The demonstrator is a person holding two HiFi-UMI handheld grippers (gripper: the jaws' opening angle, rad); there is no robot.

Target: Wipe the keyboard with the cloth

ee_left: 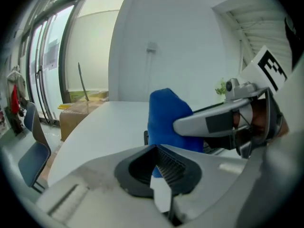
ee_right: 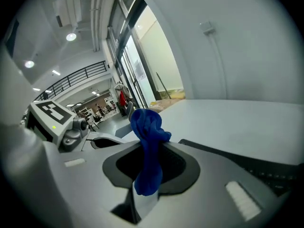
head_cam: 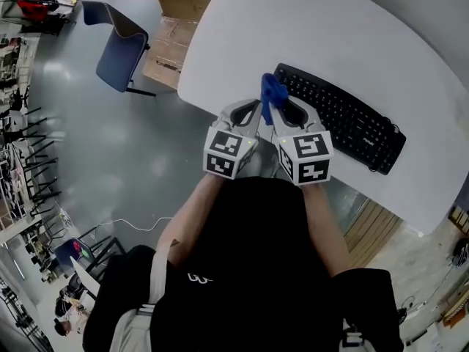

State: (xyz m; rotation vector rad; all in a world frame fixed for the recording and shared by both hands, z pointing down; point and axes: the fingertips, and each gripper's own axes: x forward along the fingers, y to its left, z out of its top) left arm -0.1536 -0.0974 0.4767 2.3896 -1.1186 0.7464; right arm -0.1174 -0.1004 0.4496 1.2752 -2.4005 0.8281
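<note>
A blue cloth [head_cam: 271, 90] stands bunched between the tips of both grippers, just over the near edge of the white table [head_cam: 330, 28]. My right gripper [head_cam: 281, 105] is shut on the cloth [ee_right: 145, 122], which hangs down through its jaws [ee_right: 149, 148]. My left gripper [head_cam: 257, 105] meets it from the left with its jaws closed at the cloth's base [ee_left: 156, 148]; the cloth [ee_left: 166, 113] rises right from its tip. The black keyboard [head_cam: 344, 116] lies on the table just beyond and to the right of the grippers, apart from the cloth.
A blue chair [head_cam: 117, 46] and cardboard boxes [head_cam: 176, 20] stand on the grey floor left of the table. The table's curved edge runs right under the grippers. White tabletop stretches beyond the keyboard [ee_right: 247, 163].
</note>
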